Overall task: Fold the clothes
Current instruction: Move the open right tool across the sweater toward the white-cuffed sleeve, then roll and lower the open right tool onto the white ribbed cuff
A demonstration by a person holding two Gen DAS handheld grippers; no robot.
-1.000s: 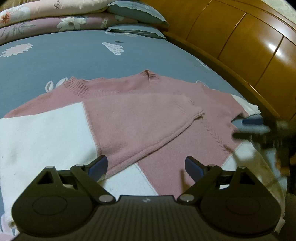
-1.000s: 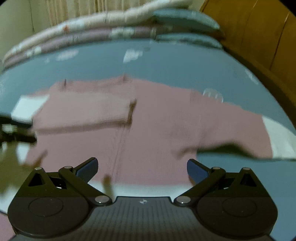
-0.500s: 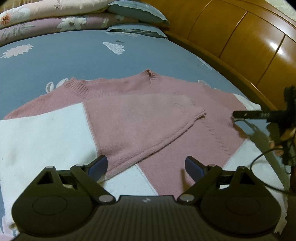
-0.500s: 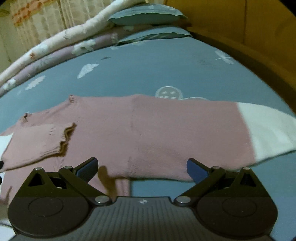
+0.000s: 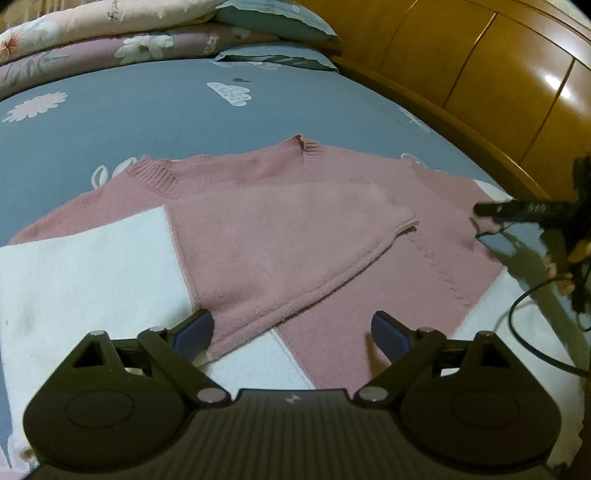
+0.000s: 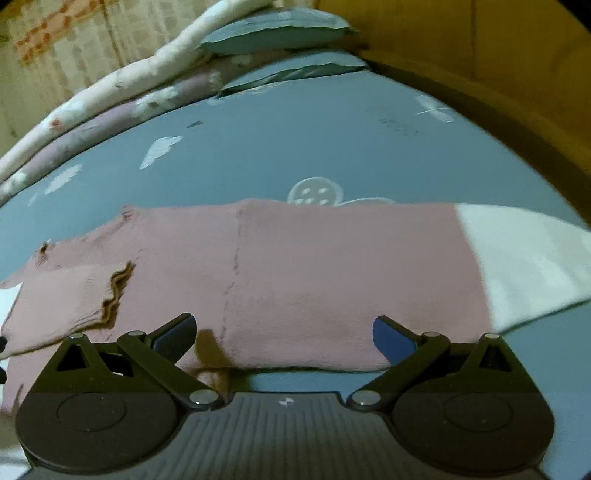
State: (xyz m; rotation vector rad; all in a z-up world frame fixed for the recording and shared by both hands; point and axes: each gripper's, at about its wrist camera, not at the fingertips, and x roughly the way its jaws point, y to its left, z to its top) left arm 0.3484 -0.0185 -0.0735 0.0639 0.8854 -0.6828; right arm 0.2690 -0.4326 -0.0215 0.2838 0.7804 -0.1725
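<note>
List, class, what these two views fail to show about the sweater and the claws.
- Sweater hem: left wrist view, hidden behind the left claw.
- White cuff end: right wrist view, cut off by the frame edge.
- Right claw fingers: left wrist view, dark and blurred at the edge.

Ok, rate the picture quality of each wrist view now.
Left wrist view: sharp, dim warm light, glare on the headboard, fisheye bending the bed. Right wrist view: softer, motion blur on the pillows and sweater, shadow under the left finger.
</note>
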